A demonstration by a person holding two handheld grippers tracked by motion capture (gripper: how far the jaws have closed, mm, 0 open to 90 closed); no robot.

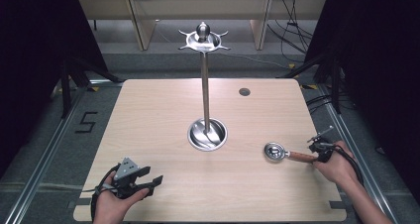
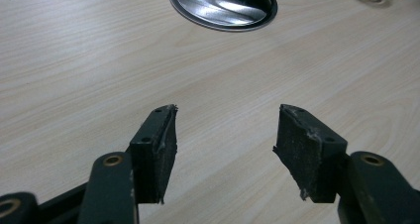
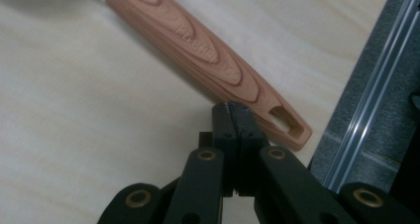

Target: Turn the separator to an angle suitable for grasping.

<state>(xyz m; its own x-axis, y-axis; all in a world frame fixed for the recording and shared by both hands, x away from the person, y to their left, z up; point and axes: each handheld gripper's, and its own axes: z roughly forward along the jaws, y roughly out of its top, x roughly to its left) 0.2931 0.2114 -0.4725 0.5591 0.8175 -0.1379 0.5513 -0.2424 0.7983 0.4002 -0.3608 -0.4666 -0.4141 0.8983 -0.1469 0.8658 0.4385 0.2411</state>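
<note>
Dark curtains flank a pale wooden worktop (image 1: 163, 115) seen from above, with a steel utensil stand (image 1: 205, 90) rising from a round base (image 1: 207, 134) near the worktop's centre and carrying a ring of hooks (image 1: 204, 39) at its top. At about four o'clock from that base lies a ladle (image 1: 285, 153), its shiny bowl (image 1: 275, 151) toward the stand and its wood-grain handle (image 3: 208, 55) running out toward the worktop's right edge.

Your right gripper (image 1: 321, 148) sits at the outer end of the handle. In the right gripper view its jaws are pressed together with nothing between them, their tips just beside the handle's slotted end (image 3: 285, 121). Your left gripper (image 2: 225, 144) rests at about seven o'clock from the base, jaws spread and empty over bare wood.

The step in hand appears to be taking up the ladle, probably to hang it on the stand.

- Spread the right jaws before closing in; shut as they are, they can only nudge the handle.
- Straddle the handle across its width, a little inward of the slot, so the hanging hole stays free.
- Close squarely on the two long sides; the rounded section may roll out of a skewed pinch.
- Expect the bowl end to droop on lifting.
</note>
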